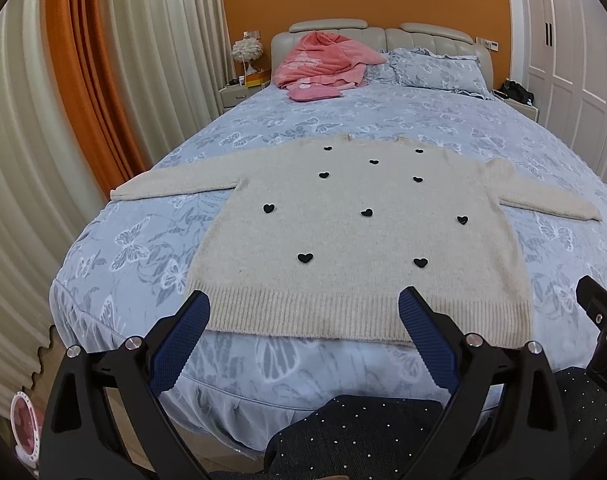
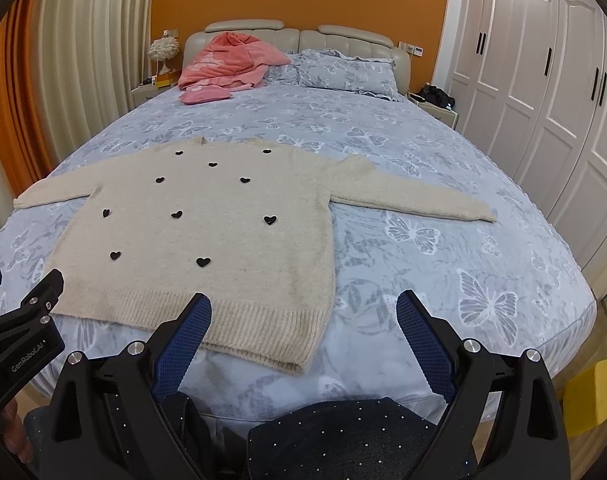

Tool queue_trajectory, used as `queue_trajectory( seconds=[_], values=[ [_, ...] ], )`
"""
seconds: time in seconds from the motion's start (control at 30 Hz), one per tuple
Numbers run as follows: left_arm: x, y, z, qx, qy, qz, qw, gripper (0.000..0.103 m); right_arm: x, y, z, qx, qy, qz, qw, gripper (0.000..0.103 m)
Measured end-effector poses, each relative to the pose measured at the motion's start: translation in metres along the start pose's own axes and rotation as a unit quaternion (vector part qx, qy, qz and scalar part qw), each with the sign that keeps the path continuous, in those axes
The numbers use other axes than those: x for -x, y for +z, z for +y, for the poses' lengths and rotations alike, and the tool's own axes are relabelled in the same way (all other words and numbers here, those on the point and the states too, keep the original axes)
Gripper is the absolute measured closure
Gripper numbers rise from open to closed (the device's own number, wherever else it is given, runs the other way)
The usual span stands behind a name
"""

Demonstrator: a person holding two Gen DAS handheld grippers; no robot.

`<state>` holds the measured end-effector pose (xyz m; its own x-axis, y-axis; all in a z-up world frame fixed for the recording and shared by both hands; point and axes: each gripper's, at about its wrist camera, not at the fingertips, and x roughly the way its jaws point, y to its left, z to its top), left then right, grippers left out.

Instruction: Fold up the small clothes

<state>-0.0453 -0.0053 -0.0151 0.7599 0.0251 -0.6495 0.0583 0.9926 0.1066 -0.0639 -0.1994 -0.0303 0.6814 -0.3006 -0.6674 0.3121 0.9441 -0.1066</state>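
A cream knit sweater [image 1: 355,240] with several black hearts lies flat, face up, on the bed, both sleeves spread out and its ribbed hem toward me. It also shows in the right wrist view [image 2: 207,236]. My left gripper [image 1: 305,308] is open and empty, hovering just short of the hem's left half. My right gripper [image 2: 303,308] is open and empty, hovering near the hem's right corner. Each gripper shows at the edge of the other's view.
The bed [image 1: 383,120] has a blue butterfly cover. Pink clothes [image 1: 323,64] and a pillow [image 1: 435,68] lie by the headboard. Curtains hang at the left, white wardrobes [image 2: 543,80] stand at the right. The person's dark studded knees [image 2: 343,440] are below the grippers.
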Motion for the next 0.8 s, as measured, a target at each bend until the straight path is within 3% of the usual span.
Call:
queue_trajectory(
  seconds=[0.8],
  values=[
    [0.0012,-0.0019,-0.0023,0.001,0.000,-0.001,1.0000,0.010,0.0004,-0.0004,0.0010,0.003,-0.002,0.000,1.000,0.011]
  ],
)
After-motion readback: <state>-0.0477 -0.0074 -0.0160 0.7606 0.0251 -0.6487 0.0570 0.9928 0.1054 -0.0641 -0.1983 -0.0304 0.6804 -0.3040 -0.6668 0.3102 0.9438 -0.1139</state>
